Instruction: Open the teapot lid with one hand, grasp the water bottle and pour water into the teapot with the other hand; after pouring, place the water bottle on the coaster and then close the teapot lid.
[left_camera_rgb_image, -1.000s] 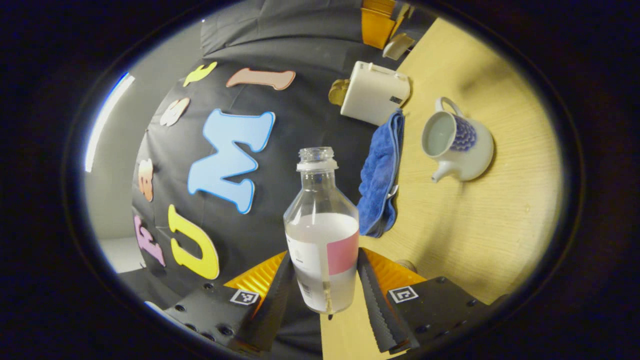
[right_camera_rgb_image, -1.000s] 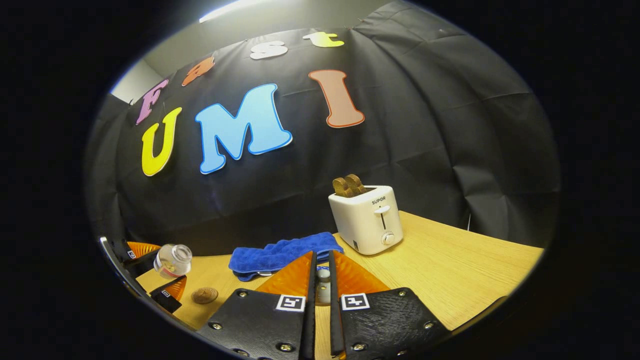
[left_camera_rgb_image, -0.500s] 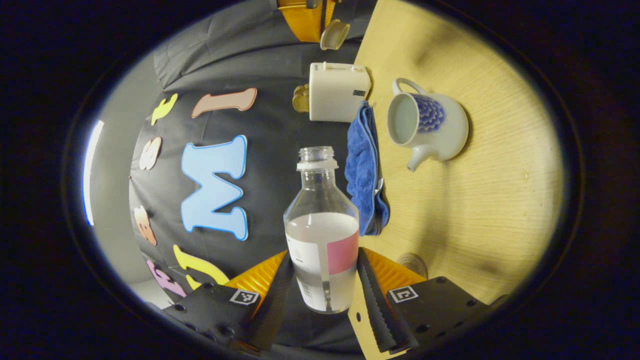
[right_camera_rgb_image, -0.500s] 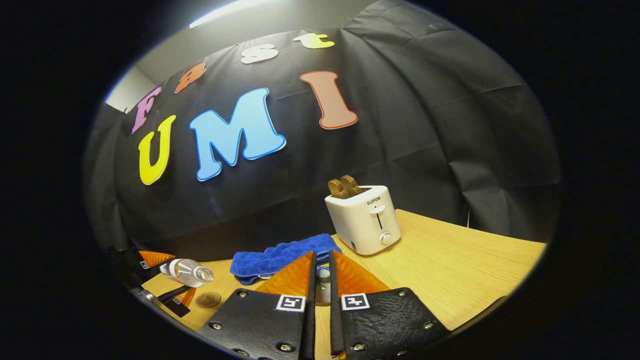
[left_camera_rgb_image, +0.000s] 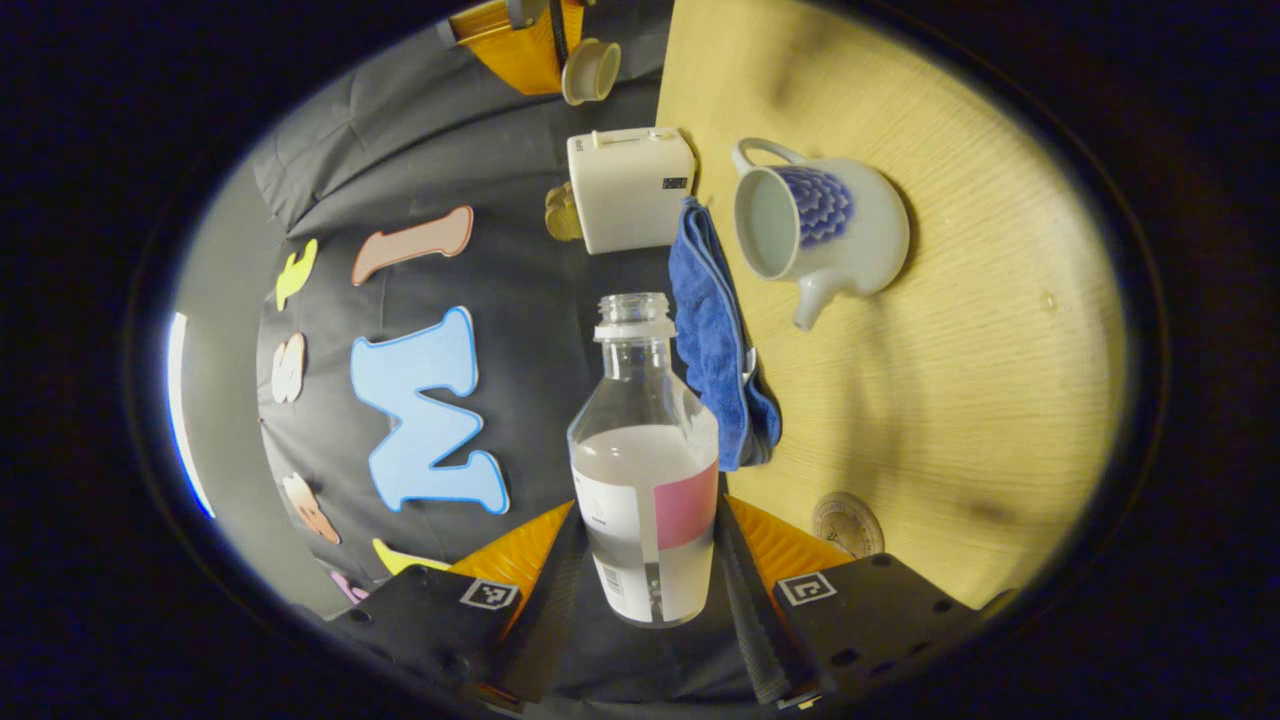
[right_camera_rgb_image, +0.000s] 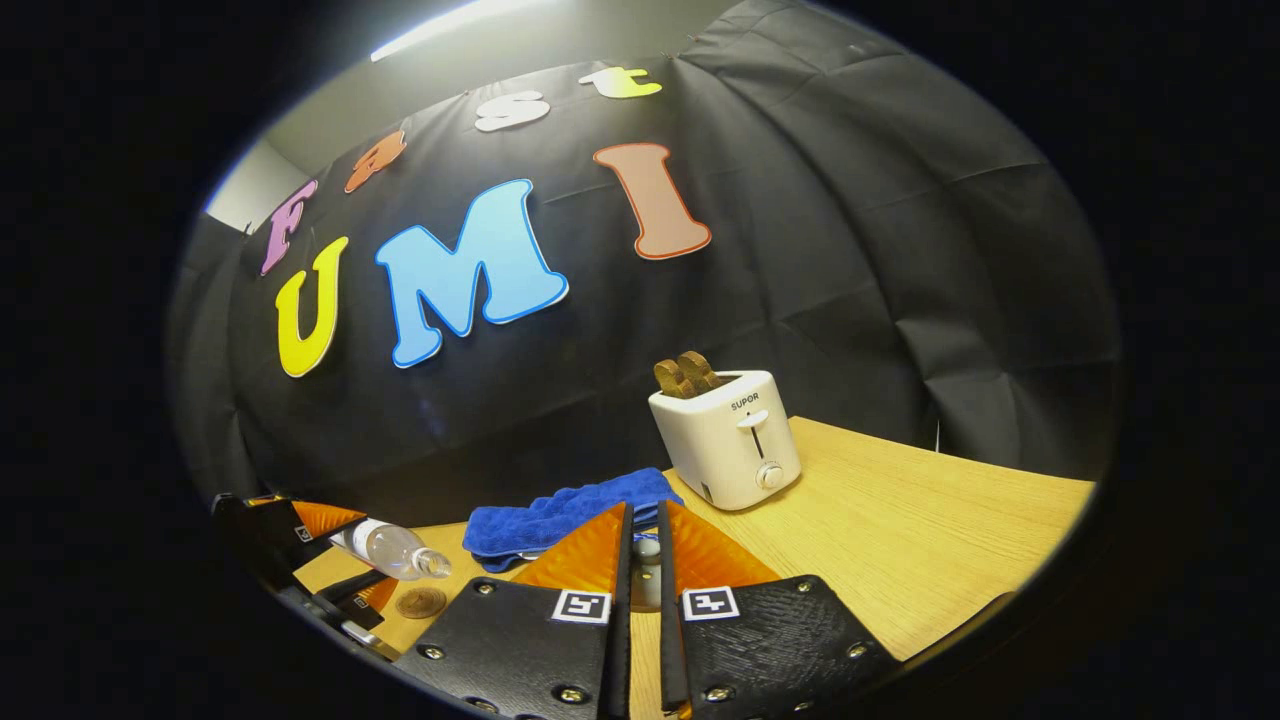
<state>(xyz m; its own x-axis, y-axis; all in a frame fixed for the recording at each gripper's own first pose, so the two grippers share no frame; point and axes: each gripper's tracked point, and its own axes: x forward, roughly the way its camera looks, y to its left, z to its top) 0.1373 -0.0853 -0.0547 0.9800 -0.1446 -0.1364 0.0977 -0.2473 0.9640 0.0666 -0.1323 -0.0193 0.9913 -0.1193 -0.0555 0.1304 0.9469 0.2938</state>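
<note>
My left gripper (left_camera_rgb_image: 648, 512) is shut on a clear water bottle (left_camera_rgb_image: 645, 470) with a pink and white label, uncapped and about half full. The bottle is tipped on its side, its mouth toward the right; it shows as such in the right gripper view (right_camera_rgb_image: 395, 548). The white teapot (left_camera_rgb_image: 825, 232) with a blue flower stands open on the wooden table (left_camera_rgb_image: 950, 380), ahead and to the right of the bottle's mouth. No water is leaving the bottle. My right gripper (right_camera_rgb_image: 645, 512) is shut on the knob of the teapot lid (right_camera_rgb_image: 646, 578), held up in the air. That lid (left_camera_rgb_image: 590, 70) also appears at the top of the left gripper view.
A round brown coaster (left_camera_rgb_image: 847, 522) lies on the table near my left gripper, also low in the right gripper view (right_camera_rgb_image: 420, 602). A folded blue cloth (left_camera_rgb_image: 715, 345) and a white toaster (left_camera_rgb_image: 630, 188) with toast stand at the table's back edge by the wall.
My left gripper has rolled further, tipping the bottle closer to level and carrying it toward the teapot. The right gripper with the lid has barely moved.
</note>
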